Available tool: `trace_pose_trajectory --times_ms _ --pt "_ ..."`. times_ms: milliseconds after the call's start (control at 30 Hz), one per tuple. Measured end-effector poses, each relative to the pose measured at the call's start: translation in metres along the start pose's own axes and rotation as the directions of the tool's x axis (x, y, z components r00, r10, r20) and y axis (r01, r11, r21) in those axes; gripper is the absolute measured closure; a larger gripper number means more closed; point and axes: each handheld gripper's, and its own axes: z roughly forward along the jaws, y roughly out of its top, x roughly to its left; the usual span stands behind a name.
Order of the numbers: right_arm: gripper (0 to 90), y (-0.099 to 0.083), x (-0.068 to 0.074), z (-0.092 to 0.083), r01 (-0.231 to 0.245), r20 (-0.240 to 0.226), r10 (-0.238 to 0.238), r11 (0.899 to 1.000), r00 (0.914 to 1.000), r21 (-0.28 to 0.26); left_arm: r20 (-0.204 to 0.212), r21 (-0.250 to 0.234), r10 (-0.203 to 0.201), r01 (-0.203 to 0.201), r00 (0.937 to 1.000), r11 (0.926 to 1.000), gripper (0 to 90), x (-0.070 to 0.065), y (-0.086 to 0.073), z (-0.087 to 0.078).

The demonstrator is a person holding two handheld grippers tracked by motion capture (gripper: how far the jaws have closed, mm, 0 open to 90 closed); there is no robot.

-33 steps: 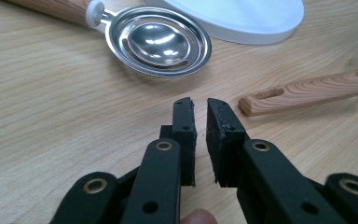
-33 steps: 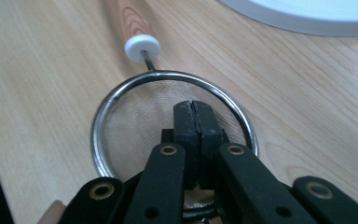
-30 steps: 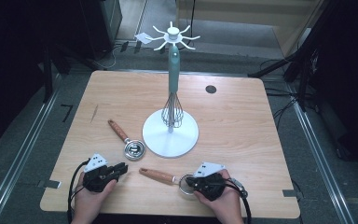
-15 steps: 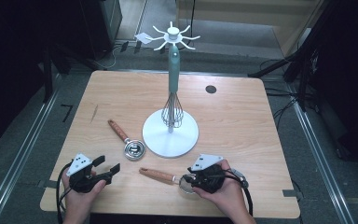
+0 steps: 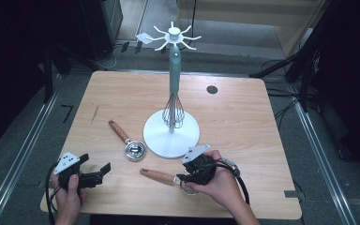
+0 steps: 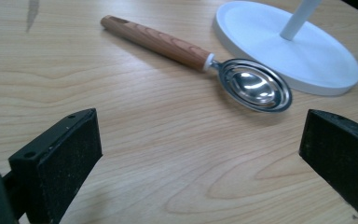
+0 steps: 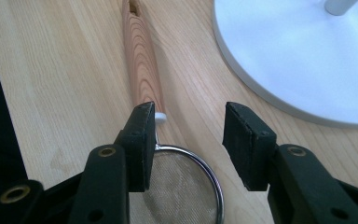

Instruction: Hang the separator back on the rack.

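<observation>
While both sets of jaws have just been opening, nothing sits gripped. Left gripper (image 5: 102, 171) spread wide over bare table (image 5: 243, 122), scoop (image 6: 256, 91) lying ahead beside the stand (image 5: 171, 136). Right gripper (image 7: 186, 140) half parted, released over the strainer (image 7: 186, 186), flat near the stand's base. Likely both utensils set down, free for regrasping.
</observation>
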Motion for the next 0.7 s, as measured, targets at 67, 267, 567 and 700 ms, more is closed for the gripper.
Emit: trace_pose_trajectory --times_ms 67,267,567,700 --pt "55.1 0.005 0.0 0.002 0.009 -0.007 -0.009 1.0 0.9999 0.015 -0.009 0.005 -0.002 0.002 1.0 1.0 0.0 0.003 -0.001 -0.001" --pt "56.7 0.02 0.001 0.011 0.011 -0.073 -0.005 0.997 0.9973 0.079 -0.022 0.003 -0.002 0.002 0.9997 1.0 0.0 0.006 -0.001 -0.002" --pt "61.5 0.031 0.002 0.024 0.013 -0.14 0.012 0.984 0.99 0.177 -0.025 0.009 0.015 -0.015 0.9996 0.9999 0.0 0.006 -0.002 -0.004" --pt "63.2 0.034 0.001 0.032 0.011 -0.16 0.026 0.974 0.9868 0.226 -0.025 0.009 0.013 -0.013 0.9996 0.9999 0.0 0.006 -0.003 -0.005"
